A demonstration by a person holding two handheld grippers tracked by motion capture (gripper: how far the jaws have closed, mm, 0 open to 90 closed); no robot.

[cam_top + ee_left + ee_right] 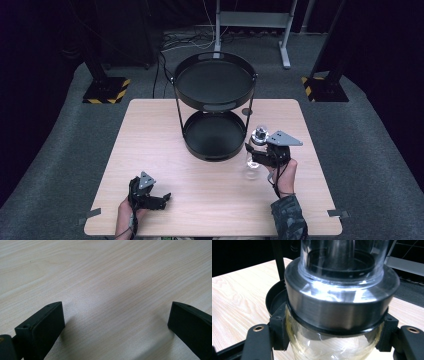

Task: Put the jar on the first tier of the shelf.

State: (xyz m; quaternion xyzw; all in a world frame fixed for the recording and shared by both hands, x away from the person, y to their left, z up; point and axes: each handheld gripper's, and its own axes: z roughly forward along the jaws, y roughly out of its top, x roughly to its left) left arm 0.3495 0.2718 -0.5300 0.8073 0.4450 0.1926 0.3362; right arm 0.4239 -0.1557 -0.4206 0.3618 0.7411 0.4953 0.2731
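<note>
Right gripper (pixel 329 340) clamps glass bottle (pixel 337 315) below metal collar; left gripper (pixel 161 198) wide, empty, above table (pixel 112 277).

Bright overhead light, dark surroundings, glare on glass.

A light wooden table (pixel 150 135) carries a black two-tier tray stand (pixel 215 135).

Clear glossy glass bottle (pixel 332 345), brushed-metal collar (pixel 342 307) — pale matt wood-grain table (pixel 105 277), matt black tray stand (pixel 215 82).
</note>
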